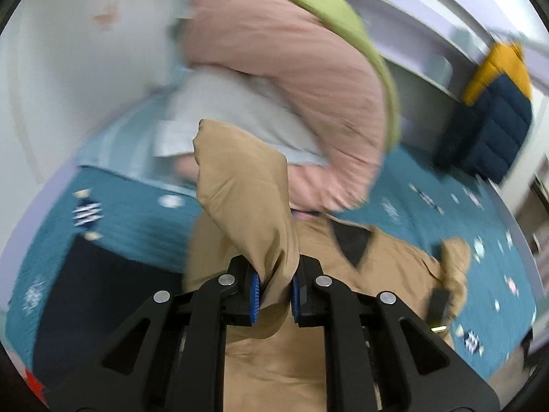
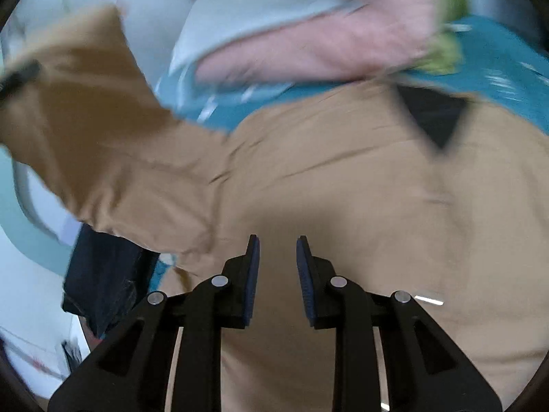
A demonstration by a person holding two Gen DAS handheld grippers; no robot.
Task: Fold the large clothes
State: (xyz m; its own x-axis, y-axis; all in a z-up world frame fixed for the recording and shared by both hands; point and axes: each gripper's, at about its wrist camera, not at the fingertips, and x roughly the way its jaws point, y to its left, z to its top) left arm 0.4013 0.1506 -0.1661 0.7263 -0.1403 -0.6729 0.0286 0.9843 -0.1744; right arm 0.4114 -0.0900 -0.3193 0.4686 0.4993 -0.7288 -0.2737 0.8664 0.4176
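Teal bedspread [image 1: 123,226] fills my background, with a pink quilt [image 1: 295,68] heaped at the far side and a navy-and-yellow jacket [image 1: 494,110] hanging beyond. On the spread lies the tan coat [image 2: 360,206], back up as far as I can judge, one sleeve [image 1: 240,185] lifted off it. My left gripper [image 1: 274,292] pinches that sleeve between its blue pads. My right gripper [image 2: 278,274] hangs over the coat's middle, fingers spread, holding nothing.

I'd worry the sleeve slips out, since only a bunched fold sits in the pinch. Swinging it across could also drag the coat body askew, with nothing pinning it down.

Motion blur smears both views. The coat's hem is cut off below, and a dark garment [image 2: 103,274] beside it I can't identify.
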